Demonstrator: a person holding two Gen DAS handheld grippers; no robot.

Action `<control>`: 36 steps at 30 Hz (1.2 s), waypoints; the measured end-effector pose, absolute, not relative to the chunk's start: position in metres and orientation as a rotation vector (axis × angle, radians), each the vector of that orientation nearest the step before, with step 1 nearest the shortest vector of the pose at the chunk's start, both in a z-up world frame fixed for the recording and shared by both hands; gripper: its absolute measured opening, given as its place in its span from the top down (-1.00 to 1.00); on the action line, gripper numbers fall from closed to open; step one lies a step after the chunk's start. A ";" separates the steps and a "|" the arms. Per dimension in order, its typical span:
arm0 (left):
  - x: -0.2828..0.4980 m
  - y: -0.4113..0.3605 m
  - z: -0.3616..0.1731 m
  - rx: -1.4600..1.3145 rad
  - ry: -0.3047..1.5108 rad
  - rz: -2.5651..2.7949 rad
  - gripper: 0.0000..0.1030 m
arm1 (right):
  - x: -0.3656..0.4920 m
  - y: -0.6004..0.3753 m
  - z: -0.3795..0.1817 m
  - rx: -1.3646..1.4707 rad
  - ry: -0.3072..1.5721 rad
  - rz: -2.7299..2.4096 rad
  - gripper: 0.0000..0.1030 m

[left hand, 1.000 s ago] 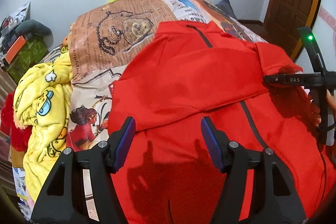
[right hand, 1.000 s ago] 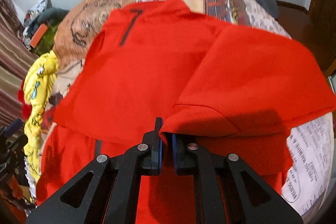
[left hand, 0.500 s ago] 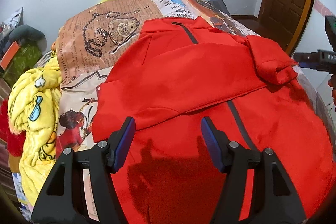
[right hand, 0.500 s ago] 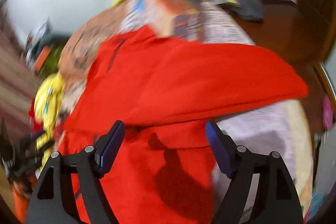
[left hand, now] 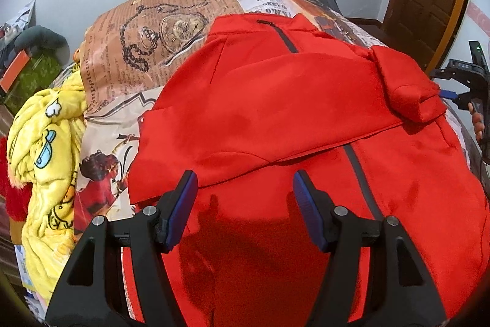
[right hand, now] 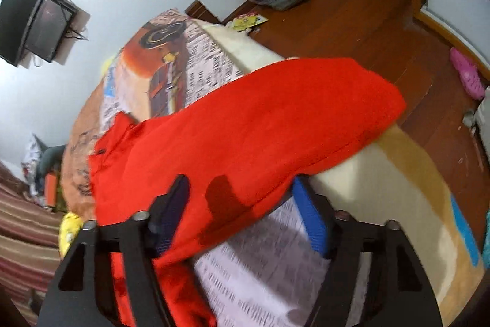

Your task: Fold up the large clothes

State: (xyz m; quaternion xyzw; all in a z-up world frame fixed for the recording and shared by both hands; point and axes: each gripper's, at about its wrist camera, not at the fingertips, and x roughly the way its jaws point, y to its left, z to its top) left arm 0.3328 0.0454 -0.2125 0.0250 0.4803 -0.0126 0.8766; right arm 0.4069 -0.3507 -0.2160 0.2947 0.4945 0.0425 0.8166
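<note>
newspaper-print bed sheet (left hand: 159, 29) covers the bed under a red jacket (left hand: 275, 112), laid flat at centre with one sleeve folded across its chest. left gripper (left hand: 242, 198) hovers over the hem at 6 o'clock, jaws apart and empty. right gripper (right hand: 239, 210) sits at 3 o'clock, jaws apart beside the sleeve cuff (left hand: 410, 88). yellow blanket (left hand: 46, 143) lies bunched at 9 o'clock.

Red jacket (left hand: 275, 118) hem cut off by frame bottom; right wrist view motion-blurred; bedsheet (right hand: 263, 259) print illegible.

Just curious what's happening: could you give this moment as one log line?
task: fold jacket | sleeve folded across | left gripper open, empty | right gripper open, empty
</note>
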 end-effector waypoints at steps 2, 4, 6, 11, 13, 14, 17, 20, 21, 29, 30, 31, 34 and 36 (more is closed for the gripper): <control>0.332 0.047 -0.214 0.048 1.004 -0.023 -0.24 | 0.414 -0.348 -0.217 0.578 1.057 0.053 0.34; 0.331 0.049 -0.214 0.047 1.001 -0.018 -0.24 | 0.421 -0.344 -0.216 0.520 1.067 0.025 0.67; 0.329 0.052 -0.214 0.049 0.996 -0.013 -0.24 | 0.419 -0.348 -0.212 0.507 1.065 0.042 0.85; 0.325 0.059 -0.208 0.049 0.976 -0.004 -0.24 | 0.418 -0.331 -0.176 0.442 0.998 0.090 0.88; 0.323 0.063 -0.204 0.038 0.967 -0.003 -0.24 | 0.415 -0.317 -0.151 0.413 0.957 0.129 0.88; 0.322 0.066 -0.202 0.031 0.962 -0.001 -0.24 | 0.413 -0.307 -0.136 0.392 0.930 0.155 0.88; 0.317 0.074 -0.196 0.009 0.944 0.004 -0.24 | 0.407 -0.274 -0.097 0.345 0.863 0.248 0.89; 0.312 0.081 -0.191 -0.014 0.932 0.005 -0.24 | 0.401 -0.232 -0.068 0.298 0.816 0.351 0.89; 0.310 0.084 -0.189 -0.020 0.927 0.006 -0.24 | 0.399 -0.216 -0.061 0.280 0.808 0.389 0.89; 0.294 0.108 -0.180 -0.044 0.897 0.030 -0.24 | 0.381 -0.091 -0.078 0.169 0.880 0.643 0.89; 0.293 0.111 -0.180 -0.044 0.897 0.036 -0.24 | 0.376 -0.074 -0.089 0.151 0.908 0.673 0.89; 0.292 0.115 -0.181 -0.048 0.900 0.042 -0.24 | 0.372 -0.060 -0.101 0.140 0.942 0.701 0.89; 0.288 0.126 -0.184 -0.065 0.910 0.054 -0.24 | 0.359 -0.026 -0.137 0.069 1.031 0.741 0.89; 0.285 0.132 -0.186 -0.073 0.916 0.063 -0.24 | 0.351 -0.010 -0.154 0.026 1.075 0.757 0.89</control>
